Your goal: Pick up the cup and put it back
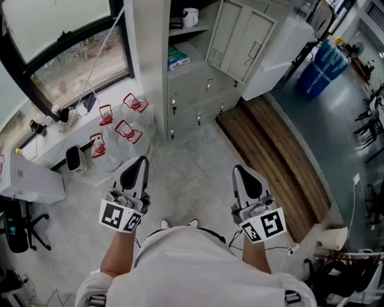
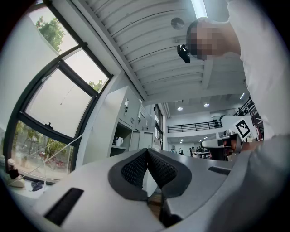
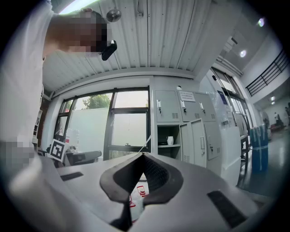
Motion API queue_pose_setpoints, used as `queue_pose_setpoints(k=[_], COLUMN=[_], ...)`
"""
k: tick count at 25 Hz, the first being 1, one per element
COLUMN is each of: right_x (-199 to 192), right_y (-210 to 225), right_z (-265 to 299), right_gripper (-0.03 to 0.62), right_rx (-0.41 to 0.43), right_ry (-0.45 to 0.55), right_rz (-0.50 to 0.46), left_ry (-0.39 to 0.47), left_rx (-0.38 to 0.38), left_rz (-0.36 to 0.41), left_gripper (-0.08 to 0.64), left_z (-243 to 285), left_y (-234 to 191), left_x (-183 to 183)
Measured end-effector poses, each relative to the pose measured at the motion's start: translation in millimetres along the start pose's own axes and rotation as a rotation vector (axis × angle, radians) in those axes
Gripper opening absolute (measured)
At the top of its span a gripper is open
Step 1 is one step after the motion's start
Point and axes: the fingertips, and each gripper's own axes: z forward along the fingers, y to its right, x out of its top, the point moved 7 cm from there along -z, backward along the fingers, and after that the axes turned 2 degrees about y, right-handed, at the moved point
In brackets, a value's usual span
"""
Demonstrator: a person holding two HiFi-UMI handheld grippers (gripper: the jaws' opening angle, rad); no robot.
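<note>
A white cup (image 1: 190, 17) stands on the open shelf of the grey locker cabinet (image 1: 192, 90) far ahead of me. The same cup (image 2: 118, 141) shows small in the left gripper view, and the right gripper view also has the cup (image 3: 170, 140) on its shelf. My left gripper (image 1: 141, 160) and right gripper (image 1: 241, 171) are held side by side in front of my body, well short of the cabinet. In their own views the left gripper (image 2: 146, 150) and the right gripper (image 3: 142, 155) have their tips together, shut, with nothing between them.
Several clear water jugs with red handles (image 1: 120, 129) sit on the floor by the window wall. A wooden platform (image 1: 276, 162) lies to the right of the cabinet, with a blue bin (image 1: 327, 63) beyond it. A black office chair (image 1: 18, 228) stands at the far left.
</note>
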Motion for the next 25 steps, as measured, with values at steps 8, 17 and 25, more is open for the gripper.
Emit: queue_pose_setpoints(k=[8, 17, 25], right_x=[-2, -18, -36], right_y=[27, 59, 88], right_z=[-20, -42, -30], right_gripper=[0.017, 0.017, 0.017], right_rx=[0.008, 0.032, 0.016], right_ry=[0.017, 0.01, -0.023], right_rz=[0.046, 0.066, 0.091], left_ry=[-0.005, -0.037, -0.071], left_rx=[0.006, 0.012, 0.008], left_rz=[0.011, 0.016, 0.005], left_gripper=[0.02, 0.02, 0.02], left_z=[14, 36, 68], left_y=[27, 63, 56], left_x=[-6, -33, -56])
